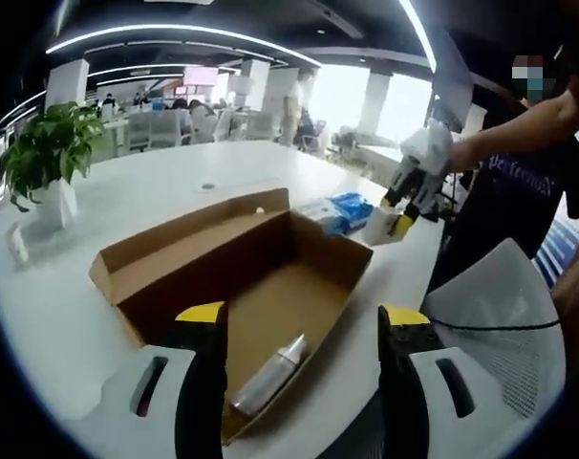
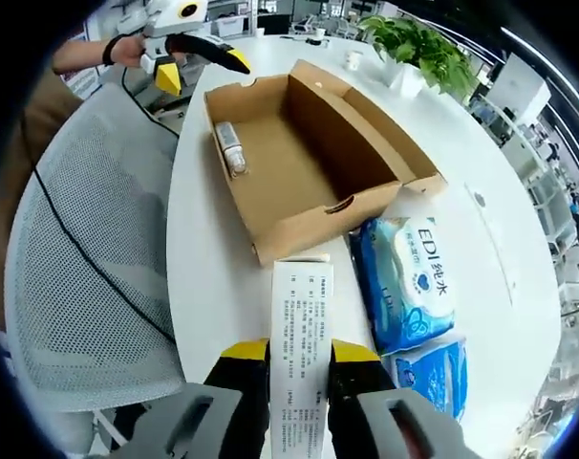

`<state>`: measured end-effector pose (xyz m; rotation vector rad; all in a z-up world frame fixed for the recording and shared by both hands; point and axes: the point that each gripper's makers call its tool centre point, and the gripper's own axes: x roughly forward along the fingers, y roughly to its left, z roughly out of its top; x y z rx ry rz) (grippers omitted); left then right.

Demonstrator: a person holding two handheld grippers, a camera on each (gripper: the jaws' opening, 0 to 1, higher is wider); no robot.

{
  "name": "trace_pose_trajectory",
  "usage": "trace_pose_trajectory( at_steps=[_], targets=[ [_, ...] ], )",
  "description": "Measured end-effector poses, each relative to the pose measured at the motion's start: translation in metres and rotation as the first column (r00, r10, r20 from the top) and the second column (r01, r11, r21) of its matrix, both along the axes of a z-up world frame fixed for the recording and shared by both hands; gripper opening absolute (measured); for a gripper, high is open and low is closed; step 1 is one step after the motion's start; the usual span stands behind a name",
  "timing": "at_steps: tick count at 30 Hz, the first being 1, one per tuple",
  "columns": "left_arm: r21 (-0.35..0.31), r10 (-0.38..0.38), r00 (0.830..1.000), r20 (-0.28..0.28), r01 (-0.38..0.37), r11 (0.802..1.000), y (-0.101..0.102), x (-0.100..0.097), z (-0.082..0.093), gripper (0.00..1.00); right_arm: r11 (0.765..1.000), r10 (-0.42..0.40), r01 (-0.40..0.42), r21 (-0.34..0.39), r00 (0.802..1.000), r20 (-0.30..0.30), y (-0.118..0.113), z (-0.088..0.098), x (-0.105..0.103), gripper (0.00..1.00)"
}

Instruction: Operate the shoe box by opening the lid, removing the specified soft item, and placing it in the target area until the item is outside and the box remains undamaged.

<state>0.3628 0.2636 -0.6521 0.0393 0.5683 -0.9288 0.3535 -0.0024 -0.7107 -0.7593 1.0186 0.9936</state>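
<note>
The brown cardboard shoe box lies open on the white table, its lid folded back. A silver bottle rests at the box's near end, also seen as the bottle. My left gripper hovers open just in front of that end, with nothing between its fingers. My right gripper is shut on a long white printed carton, held beyond the far short end of the shoe box. In the left gripper view that right gripper holds the carton above the table edge.
Two blue tissue packs lie on the table by the box's far end. A potted plant stands at the back left. A grey mesh chair sits against the table edge. A person's arm reaches in.
</note>
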Motion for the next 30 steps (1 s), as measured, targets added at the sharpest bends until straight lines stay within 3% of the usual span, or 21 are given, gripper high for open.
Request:
trace_pose_trajectory(
  at_steps=[9, 30],
  targets=[
    [0.006, 0.012, 1.000, -0.007, -0.012, 1.000, -0.001, 0.007, -0.002, 0.63, 1.000, -0.022, 0.022, -0.013, 1.000, 0.000, -0.023, 0.001, 0.009, 0.17],
    [0.021, 0.094, 0.996, -0.008, -0.094, 0.995, 0.013, 0.018, 0.001, 0.63, 0.996, 0.018, -0.016, -0.085, 1.000, 0.023, -0.076, 0.020, 0.070, 0.17]
  ],
)
